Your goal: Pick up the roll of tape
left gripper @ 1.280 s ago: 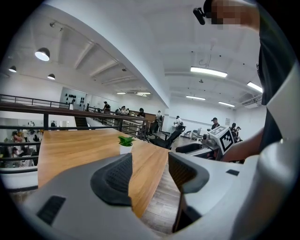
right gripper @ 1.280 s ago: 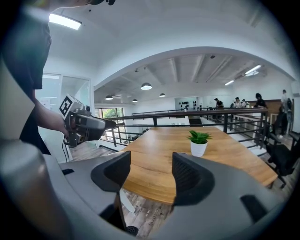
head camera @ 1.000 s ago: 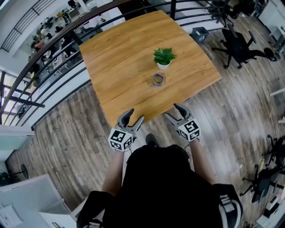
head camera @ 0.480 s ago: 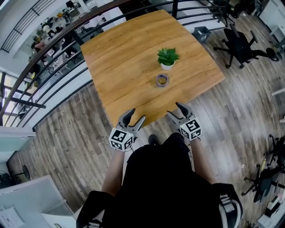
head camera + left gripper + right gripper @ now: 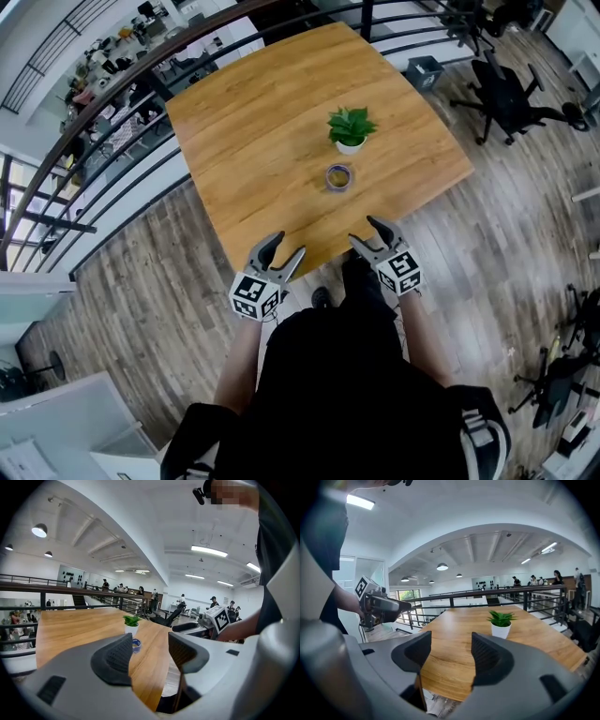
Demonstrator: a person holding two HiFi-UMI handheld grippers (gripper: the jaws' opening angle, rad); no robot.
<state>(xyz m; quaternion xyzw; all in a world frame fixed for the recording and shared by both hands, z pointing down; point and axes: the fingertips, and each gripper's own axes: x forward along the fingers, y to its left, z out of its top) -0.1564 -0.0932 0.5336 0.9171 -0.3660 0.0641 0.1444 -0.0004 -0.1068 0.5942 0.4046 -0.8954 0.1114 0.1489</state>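
The roll of tape [image 5: 337,176] lies flat on the wooden table [image 5: 253,141], just in front of a small potted plant [image 5: 350,128]. My left gripper [image 5: 284,247] is open over the table's near edge, left of the tape and well short of it. My right gripper [image 5: 366,232] is open at the same edge, to the right. In the left gripper view the tape [image 5: 136,644] peeks out beside the left jaw of the gripper [image 5: 150,651], with the plant [image 5: 131,623] behind it. The right gripper view shows the plant [image 5: 501,623] past its gripper [image 5: 447,656]; the tape is hidden there.
A black railing [image 5: 112,112] runs along the table's far and left sides. Black office chairs [image 5: 506,94] stand on the wood floor to the right. People stand far off in the hall in both gripper views.
The table and tape have slid a little nearer to both grippers in the head view. Both grippers stay open and side by side at the near edge.
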